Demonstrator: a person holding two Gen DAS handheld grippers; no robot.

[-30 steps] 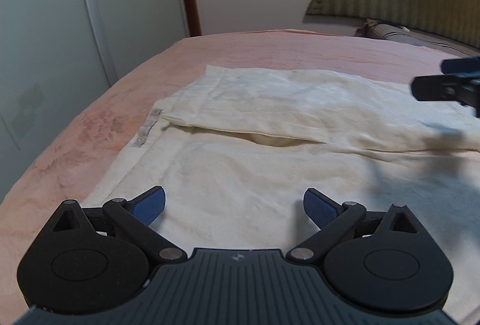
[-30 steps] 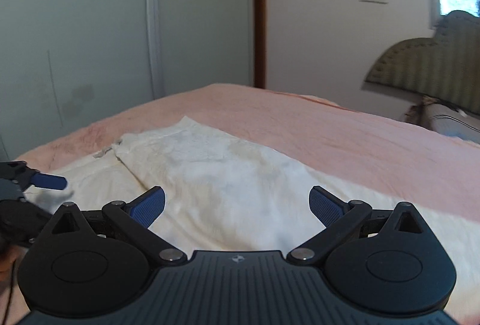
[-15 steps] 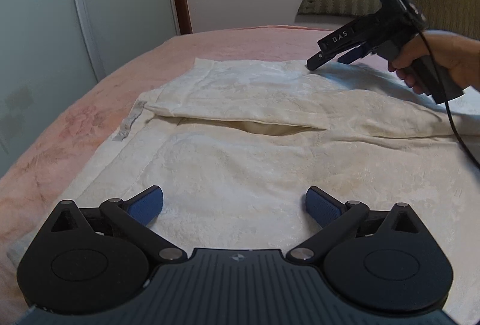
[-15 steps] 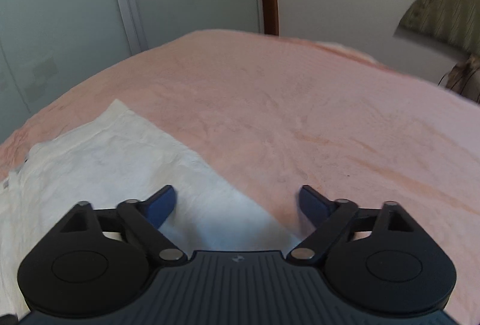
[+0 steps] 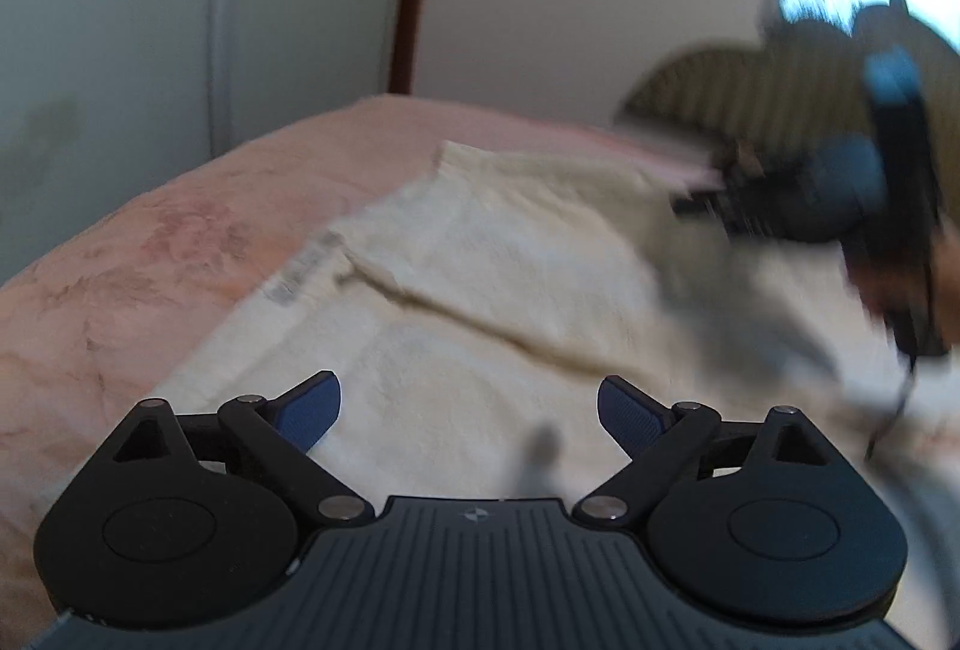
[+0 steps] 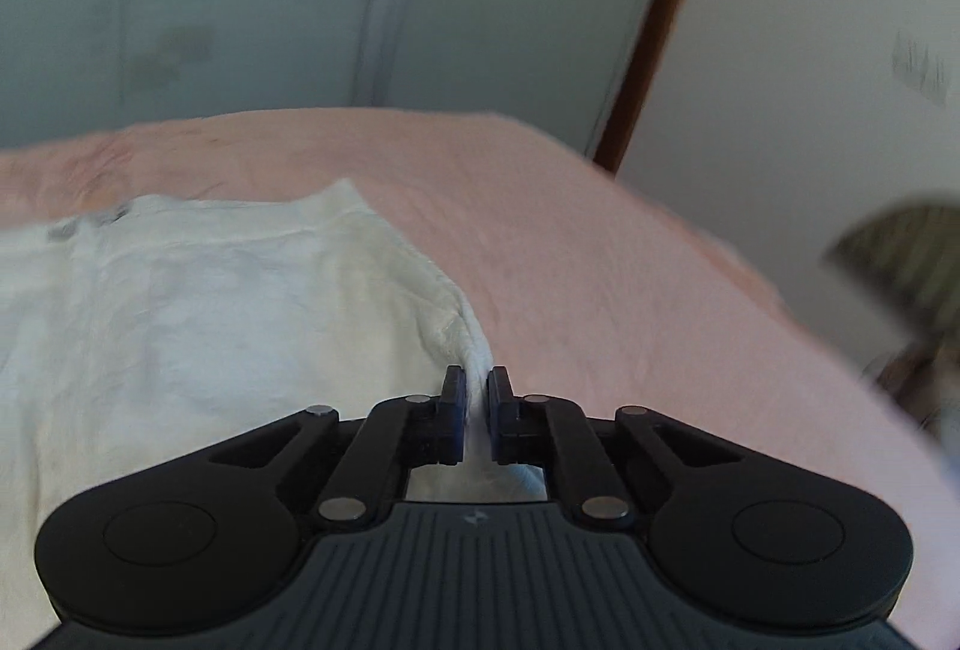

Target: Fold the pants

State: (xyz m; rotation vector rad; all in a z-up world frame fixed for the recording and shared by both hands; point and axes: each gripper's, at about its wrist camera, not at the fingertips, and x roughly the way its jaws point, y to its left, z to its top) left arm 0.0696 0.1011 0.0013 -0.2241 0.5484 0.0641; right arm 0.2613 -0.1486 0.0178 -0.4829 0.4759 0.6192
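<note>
Our right gripper has its blue-padded jaws clamped on the edge of the cream, textured fabric pants, pinching a ridge of cloth. Our left gripper hovers over the pants, its jaws wide apart but closing, nothing pressed between them. The pants lie spread on the pink bedspread, before a blurred padded olive headboard.
</note>
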